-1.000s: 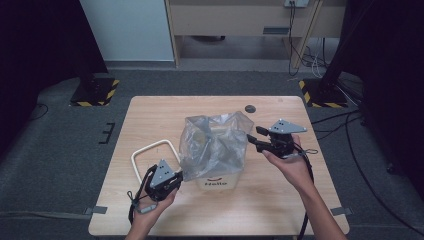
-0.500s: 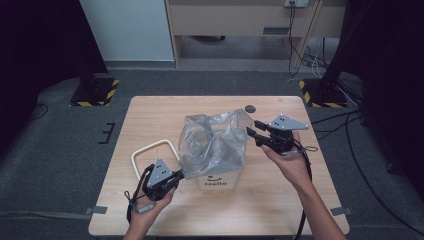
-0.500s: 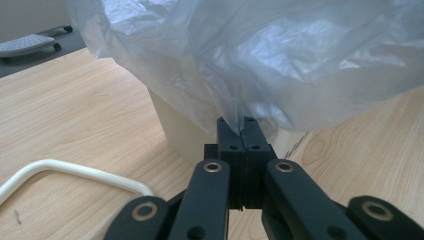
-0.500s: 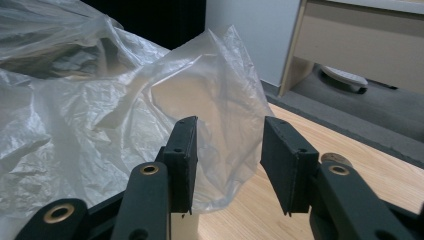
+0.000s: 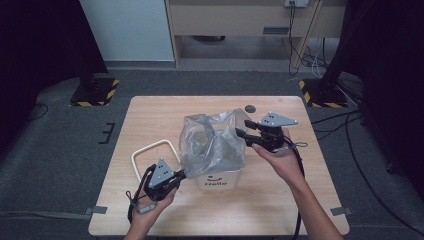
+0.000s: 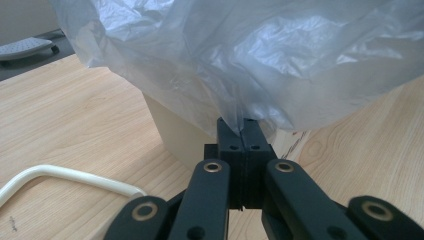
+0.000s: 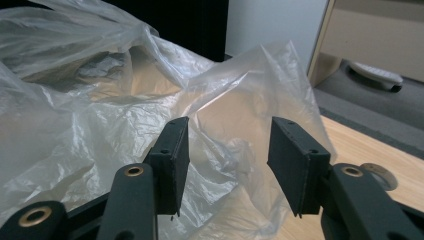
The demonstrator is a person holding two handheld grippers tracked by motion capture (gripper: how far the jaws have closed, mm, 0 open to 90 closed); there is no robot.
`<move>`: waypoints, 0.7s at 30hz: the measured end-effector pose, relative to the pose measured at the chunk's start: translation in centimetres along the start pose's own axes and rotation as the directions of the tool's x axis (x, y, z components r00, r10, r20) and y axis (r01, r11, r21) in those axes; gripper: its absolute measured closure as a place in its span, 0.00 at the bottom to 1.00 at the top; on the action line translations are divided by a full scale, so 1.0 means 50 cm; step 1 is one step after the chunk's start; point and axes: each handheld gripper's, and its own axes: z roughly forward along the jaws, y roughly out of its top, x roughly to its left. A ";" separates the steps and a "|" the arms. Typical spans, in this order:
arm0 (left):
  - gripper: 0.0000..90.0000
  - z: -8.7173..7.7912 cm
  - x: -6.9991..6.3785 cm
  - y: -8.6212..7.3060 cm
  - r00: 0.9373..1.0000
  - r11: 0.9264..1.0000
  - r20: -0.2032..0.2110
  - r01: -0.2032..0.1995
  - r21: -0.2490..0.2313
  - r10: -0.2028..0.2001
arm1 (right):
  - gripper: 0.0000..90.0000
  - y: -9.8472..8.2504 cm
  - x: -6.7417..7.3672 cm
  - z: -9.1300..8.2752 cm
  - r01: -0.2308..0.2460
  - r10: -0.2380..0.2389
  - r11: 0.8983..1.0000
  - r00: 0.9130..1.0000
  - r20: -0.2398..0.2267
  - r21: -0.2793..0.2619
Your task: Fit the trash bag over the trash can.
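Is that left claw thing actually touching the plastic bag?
Touching. In the left gripper view, the left gripper has its fingers shut together on a fold of the plastic bag, with the film coming straight out from between them.

bin (image 5: 220, 179) mostly veiled by plastic bag (image 5: 212, 145), contents unclear, perhaps empty

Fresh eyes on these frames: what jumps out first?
The big crumpled clear plastic bag billowing out of a small white bin at the middle of the wooden table. The left tool is shut on the bag's lower edge in front of the bin, while the right tool stands open at the bag's far-right top, a fold of film between its jaws but not pinched. A white wire frame lies left of the bin.
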 end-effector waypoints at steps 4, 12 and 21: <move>1.00 0.002 -0.001 0.001 1.000 1.000 0.004 -0.004 0.001 0.004 | 0.58 0.000 0.004 0.014 0.000 0.000 1.000 1.000 -0.017 0.021; 1.00 0.001 -0.001 -0.001 1.000 1.000 0.005 -0.001 0.001 0.001 | 1.00 -0.018 0.003 0.024 0.046 -0.044 0.993 0.999 -0.020 0.111; 1.00 -0.001 -0.002 -0.010 1.000 1.000 0.004 -0.007 0.018 0.007 | 1.00 -0.033 -0.008 0.014 0.043 -0.044 0.989 0.999 0.008 0.142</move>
